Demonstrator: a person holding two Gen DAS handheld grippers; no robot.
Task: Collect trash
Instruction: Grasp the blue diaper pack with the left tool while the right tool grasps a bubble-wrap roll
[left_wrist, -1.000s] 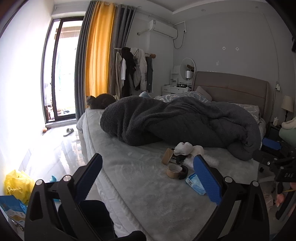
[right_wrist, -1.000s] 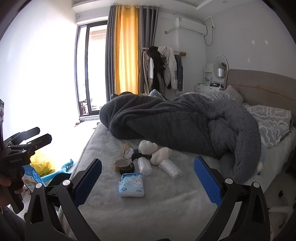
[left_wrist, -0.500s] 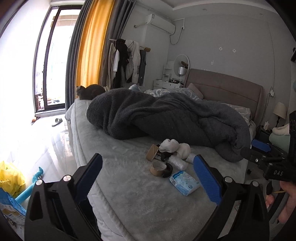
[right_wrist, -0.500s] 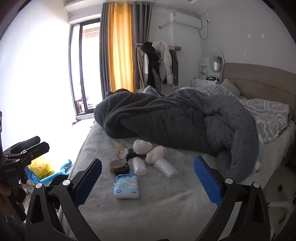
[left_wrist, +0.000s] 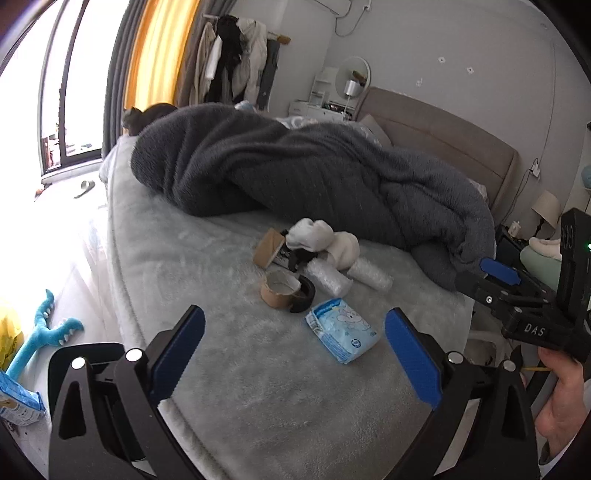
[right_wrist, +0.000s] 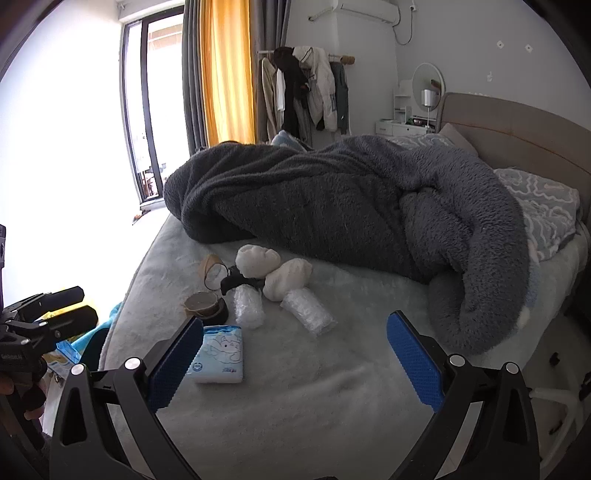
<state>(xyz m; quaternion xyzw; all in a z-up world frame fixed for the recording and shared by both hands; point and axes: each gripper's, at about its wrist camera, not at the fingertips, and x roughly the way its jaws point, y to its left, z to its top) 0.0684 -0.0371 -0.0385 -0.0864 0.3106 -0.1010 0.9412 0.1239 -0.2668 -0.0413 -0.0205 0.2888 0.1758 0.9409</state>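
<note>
A pile of trash lies on the bed: a blue tissue pack (left_wrist: 341, 334) (right_wrist: 221, 354), a brown tape roll (left_wrist: 279, 288) (right_wrist: 201, 303) with a black roll beside it, two clear plastic wads (left_wrist: 328, 278) (right_wrist: 308, 315), white crumpled wads (left_wrist: 314, 234) (right_wrist: 256, 260) and a cardboard piece (left_wrist: 267, 247). My left gripper (left_wrist: 295, 354) is open and empty, held above the bed just short of the pile. My right gripper (right_wrist: 295, 356) is open and empty, with the tissue pack by its left finger. It also shows in the left wrist view (left_wrist: 496, 275).
A dark grey blanket (left_wrist: 295, 177) (right_wrist: 351, 206) is heaped behind the trash on the grey bed (left_wrist: 184, 258). A blue toy (left_wrist: 40, 339), a yellow bag and a snack packet (left_wrist: 18, 402) lie on the floor at left. A nightstand with a lamp (left_wrist: 546, 210) stands at right.
Both grippers have moved closer to the bed and the trash pile, which now looks larger and nearer. Both stayed open and empty.
</note>
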